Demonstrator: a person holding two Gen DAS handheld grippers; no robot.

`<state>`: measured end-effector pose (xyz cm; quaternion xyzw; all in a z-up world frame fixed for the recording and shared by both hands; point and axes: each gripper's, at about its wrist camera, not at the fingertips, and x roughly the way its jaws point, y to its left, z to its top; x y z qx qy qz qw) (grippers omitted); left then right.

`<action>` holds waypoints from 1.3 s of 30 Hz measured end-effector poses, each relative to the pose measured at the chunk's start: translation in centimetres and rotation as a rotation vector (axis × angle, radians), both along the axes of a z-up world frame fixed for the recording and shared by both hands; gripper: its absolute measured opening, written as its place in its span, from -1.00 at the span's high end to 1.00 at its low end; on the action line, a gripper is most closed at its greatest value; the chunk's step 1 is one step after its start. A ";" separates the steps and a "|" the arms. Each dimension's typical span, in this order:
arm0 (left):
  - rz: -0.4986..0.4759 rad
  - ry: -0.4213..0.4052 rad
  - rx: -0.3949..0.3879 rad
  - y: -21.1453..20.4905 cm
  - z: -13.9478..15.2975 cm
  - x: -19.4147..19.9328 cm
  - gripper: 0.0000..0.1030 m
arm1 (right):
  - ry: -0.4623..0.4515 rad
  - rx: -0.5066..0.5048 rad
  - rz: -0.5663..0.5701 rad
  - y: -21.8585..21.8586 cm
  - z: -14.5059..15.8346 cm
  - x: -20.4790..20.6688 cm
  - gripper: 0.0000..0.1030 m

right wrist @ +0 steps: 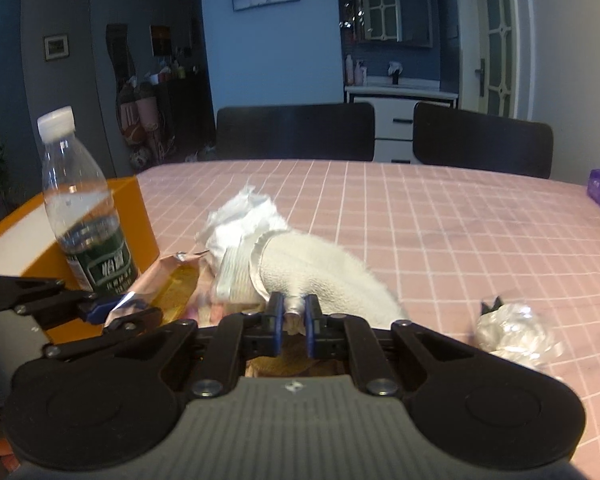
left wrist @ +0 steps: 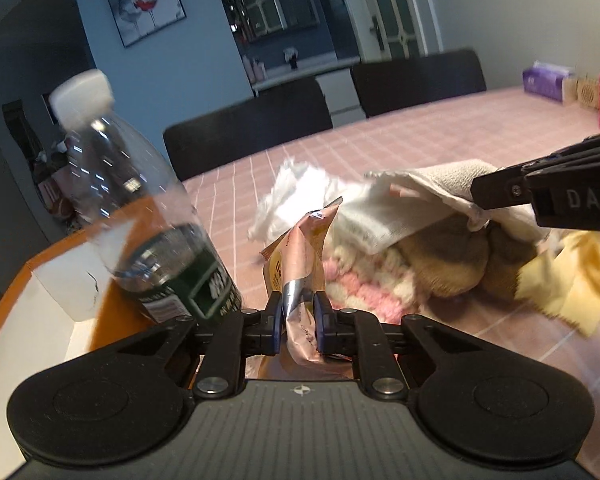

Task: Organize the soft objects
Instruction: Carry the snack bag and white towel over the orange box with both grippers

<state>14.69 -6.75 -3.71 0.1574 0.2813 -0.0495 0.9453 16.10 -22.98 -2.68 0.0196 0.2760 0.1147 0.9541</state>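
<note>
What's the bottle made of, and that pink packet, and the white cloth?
The bottle looks like clear, glossy plastic: you see through it. The pink packet, pinched by the left gripper, seems to be thin foil-lined plastic, shiny silver inside. The white cloth, held by the right gripper, looks like fuzzy terry fabric.

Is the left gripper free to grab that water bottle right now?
Probably not: the left gripper is already shut on a pink snack packet. The water bottle stands close beside it with nothing between, so it would have to let go first.
</note>
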 end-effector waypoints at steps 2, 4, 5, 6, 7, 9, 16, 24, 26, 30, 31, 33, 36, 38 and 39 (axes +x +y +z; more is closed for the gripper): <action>-0.013 -0.008 -0.039 0.3 1.0 -1.0 0.67 | -0.014 0.013 0.005 -0.3 0.8 -1.0 0.84; -0.024 -0.012 -0.075 0.7 1.8 -2.1 0.67 | -0.026 0.023 0.021 -0.4 1.6 -2.2 0.84; -0.027 -0.012 -0.090 0.9 2.1 -2.6 0.67 | -0.027 0.029 0.031 -0.4 1.8 -2.9 0.84; -0.028 -0.011 -0.100 1.1 2.3 -3.2 0.67 | -0.026 0.035 0.041 -0.4 1.9 -3.6 0.84; -0.028 -0.008 -0.107 1.3 2.5 -3.7 0.67 | -0.019 0.040 0.049 -0.4 2.0 -4.4 0.84; -0.033 0.001 -0.123 1.6 2.6 -4.7 0.68 | 0.005 0.049 0.064 -0.3 1.7 -5.8 0.84; -0.055 -0.001 -0.233 2.9 3.3 -7.9 0.69 | 0.016 0.074 0.080 0.1 1.8 -10.2 0.84; -0.086 -0.071 -0.297 4.7 6.2 -11.5 0.70 | -0.063 0.065 0.137 1.5 5.2 -13.5 0.85; -0.096 -0.093 -0.303 5.3 7.2 -12.1 0.70 | -0.092 0.056 0.153 2.0 6.2 -14.1 0.85; -0.087 -0.159 -0.278 6.9 9.3 -13.0 0.70 | -0.159 0.046 0.186 3.2 8.2 -14.7 0.86; -0.078 -0.177 -0.262 7.3 9.7 -13.1 0.70 | -0.174 0.043 0.196 3.6 8.7 -14.8 0.86; -0.058 -0.207 -0.237 8.1 10.6 -13.3 0.70 | -0.200 0.036 0.218 4.5 9.6 -14.7 0.86; -0.038 -0.214 -0.219 9.5 11.7 -13.0 0.70 | -0.231 0.024 0.252 6.1 10.7 -14.5 0.86; -0.030 -0.207 -0.207 10.2 12.3 -12.8 0.70 | -0.250 0.015 0.276 7.1 11.4 -14.3 0.86; -0.022 -0.210 -0.193 10.5 12.6 -12.7 0.70 | -0.260 0.011 0.289 7.6 11.7 -14.2 0.85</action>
